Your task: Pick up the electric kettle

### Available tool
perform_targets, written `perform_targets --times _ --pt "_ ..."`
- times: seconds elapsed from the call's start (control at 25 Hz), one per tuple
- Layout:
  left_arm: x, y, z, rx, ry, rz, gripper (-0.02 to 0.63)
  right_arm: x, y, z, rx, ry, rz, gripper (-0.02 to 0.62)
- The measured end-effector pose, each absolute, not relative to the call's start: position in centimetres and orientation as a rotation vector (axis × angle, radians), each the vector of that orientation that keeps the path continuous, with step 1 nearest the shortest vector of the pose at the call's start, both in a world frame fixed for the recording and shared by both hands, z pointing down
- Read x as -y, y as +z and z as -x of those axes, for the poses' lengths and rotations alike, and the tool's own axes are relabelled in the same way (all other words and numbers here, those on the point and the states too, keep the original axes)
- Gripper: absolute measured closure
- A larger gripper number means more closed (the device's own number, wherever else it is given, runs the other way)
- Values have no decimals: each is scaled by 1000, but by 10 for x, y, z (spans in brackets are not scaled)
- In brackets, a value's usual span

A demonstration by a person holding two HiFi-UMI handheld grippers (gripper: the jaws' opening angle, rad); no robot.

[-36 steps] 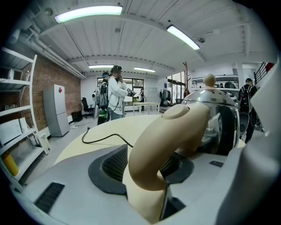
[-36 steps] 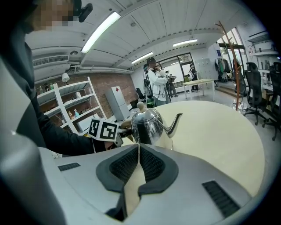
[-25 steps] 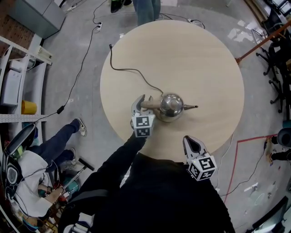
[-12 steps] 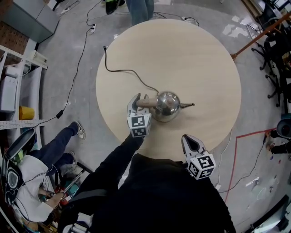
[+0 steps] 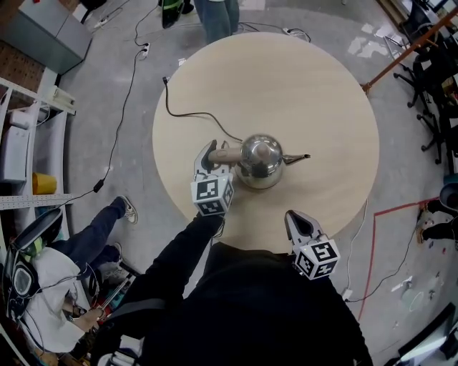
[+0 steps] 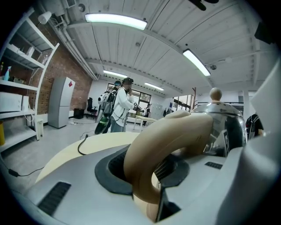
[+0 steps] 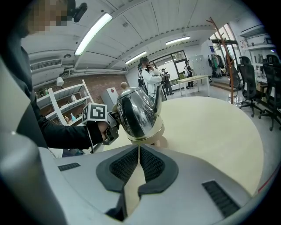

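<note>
The electric kettle (image 5: 262, 161) is polished steel with a thin spout pointing right and a beige handle (image 5: 226, 153) on its left. My left gripper (image 5: 217, 156) is shut on that handle, and the kettle hangs a little above the round wooden table (image 5: 315, 86). In the left gripper view the beige handle (image 6: 171, 145) fills the space between the jaws, with the steel body (image 6: 226, 127) behind it. My right gripper (image 5: 295, 220) hovers at the table's near edge, shut and empty. It looks at the kettle (image 7: 138, 112) and the left gripper (image 7: 109, 127).
A black cord (image 5: 192, 112) runs across the table from its far left edge toward the kettle. A person's legs (image 5: 218, 14) stand beyond the far edge. Shelving (image 5: 21, 114) lines the left, and office chairs (image 5: 436, 64) stand at the right.
My left gripper has risen with the kettle, which now looks larger and higher over the table. The right gripper has stayed where it was.
</note>
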State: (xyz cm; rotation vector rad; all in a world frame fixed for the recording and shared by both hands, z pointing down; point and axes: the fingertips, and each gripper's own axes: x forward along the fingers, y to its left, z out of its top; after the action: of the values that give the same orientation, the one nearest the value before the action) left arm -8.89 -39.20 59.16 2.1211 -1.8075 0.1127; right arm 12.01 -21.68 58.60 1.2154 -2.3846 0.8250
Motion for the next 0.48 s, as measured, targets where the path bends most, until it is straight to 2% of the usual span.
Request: perform_targets --times 0.48 --pt "371 513 106 1738 23 -2182 488 215 577 -108 2445 865 -1250 574"
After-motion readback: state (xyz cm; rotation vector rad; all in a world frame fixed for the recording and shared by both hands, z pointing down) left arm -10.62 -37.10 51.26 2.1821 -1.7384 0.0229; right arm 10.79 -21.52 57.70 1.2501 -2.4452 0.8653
